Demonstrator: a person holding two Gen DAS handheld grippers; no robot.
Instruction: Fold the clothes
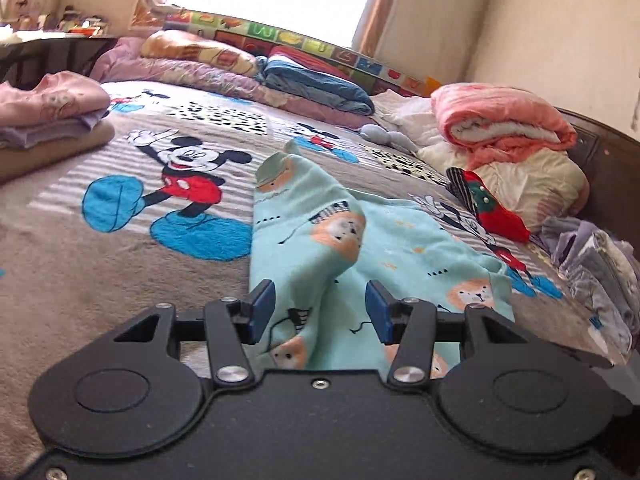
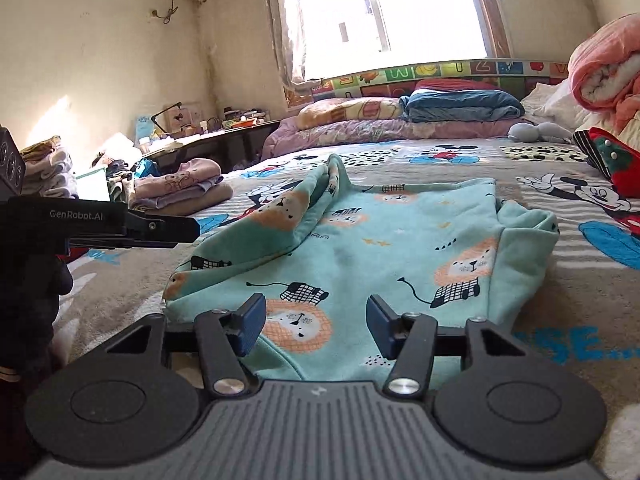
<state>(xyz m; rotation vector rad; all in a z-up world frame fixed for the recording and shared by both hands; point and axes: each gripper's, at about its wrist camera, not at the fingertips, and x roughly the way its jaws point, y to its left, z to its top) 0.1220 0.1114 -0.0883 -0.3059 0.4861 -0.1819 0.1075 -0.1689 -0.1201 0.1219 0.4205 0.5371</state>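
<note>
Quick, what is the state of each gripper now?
Left gripper: open, holding nothing; the mint lion garment lies below.
Right gripper: open, holding nothing, above the same garment.

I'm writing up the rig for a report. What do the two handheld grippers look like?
Both the left gripper and right gripper are black linkage frames with round discs, silver pivot bolts and blue finger pads. The right one's base is ribbed grey. Seen side-on, the left body reads "GenRobot.AI" in white.
</note>
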